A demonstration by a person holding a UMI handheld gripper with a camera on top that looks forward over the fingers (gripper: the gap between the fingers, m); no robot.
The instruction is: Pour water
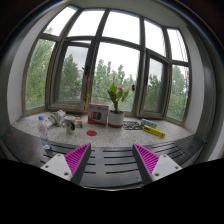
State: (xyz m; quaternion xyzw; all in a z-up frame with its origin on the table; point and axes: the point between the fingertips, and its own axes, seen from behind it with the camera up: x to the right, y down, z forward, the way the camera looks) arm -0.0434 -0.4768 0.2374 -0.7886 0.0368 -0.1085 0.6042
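Lying on its side on the desk [150, 143] by the bay window [105, 55], a clear water bottle [43, 124] sits well beyond the hand-held gripper [112, 160], whose fingers are spread and empty; a careless approach might roll it, or nudge the potted plant [117, 103]; no writing is legible.

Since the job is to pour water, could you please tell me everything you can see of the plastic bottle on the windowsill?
The plastic bottle looks clear, with a pale body and what seems a darker cap. It appears to stand upright on the stone windowsill, at its left end, by the bay window's left panes. Small objects sit just to its right, too small to identify or tell whether they touch it. Whether it holds water cannot be judged. It stands well beyond the gripper, whose open fingers hold nothing.
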